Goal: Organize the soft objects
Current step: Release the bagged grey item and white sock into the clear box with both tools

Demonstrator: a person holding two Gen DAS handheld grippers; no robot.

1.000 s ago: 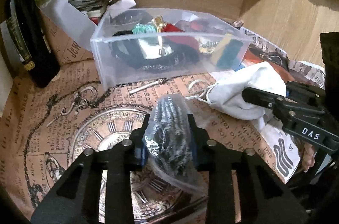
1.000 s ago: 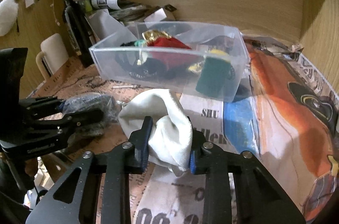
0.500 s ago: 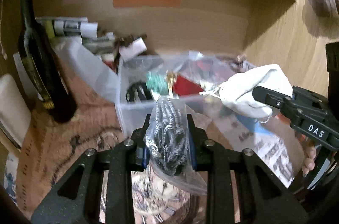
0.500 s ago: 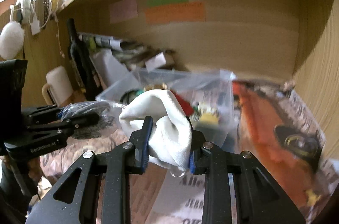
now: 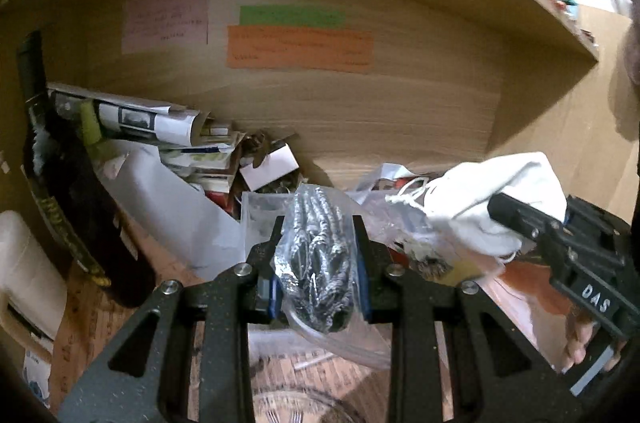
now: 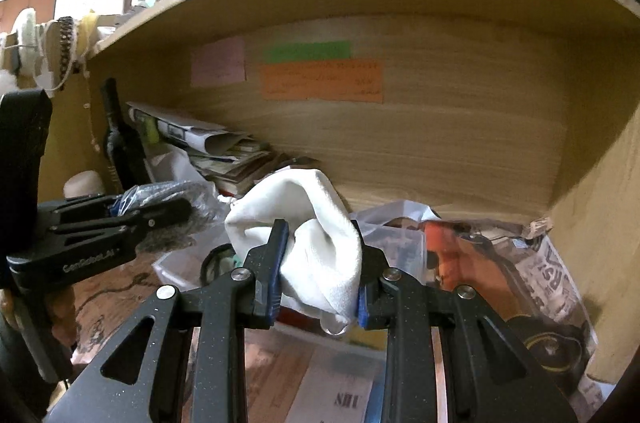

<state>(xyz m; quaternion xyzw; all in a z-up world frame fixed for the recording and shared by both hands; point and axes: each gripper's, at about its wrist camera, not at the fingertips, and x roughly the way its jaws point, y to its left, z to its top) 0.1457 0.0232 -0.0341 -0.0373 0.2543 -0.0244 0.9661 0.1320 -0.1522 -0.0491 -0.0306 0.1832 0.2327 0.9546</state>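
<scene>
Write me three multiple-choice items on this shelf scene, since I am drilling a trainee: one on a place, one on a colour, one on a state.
1. Where is the dark bottle?
A. left end of the shelf
B. right end
C. inside the clear bin

2. What colour is the note just above the orange note?
A. blue
B. green
C. yellow

3. What is the right gripper doing?
A. open, holding nothing
B. shut on the white cloth pouch
C. shut on the bottle

Answers: 1 A, it stands at the far left beside the rolled papers; 2 B, a green strip sits on the back wall above the orange one; 3 B, white fabric bulges between both fingers.
</scene>
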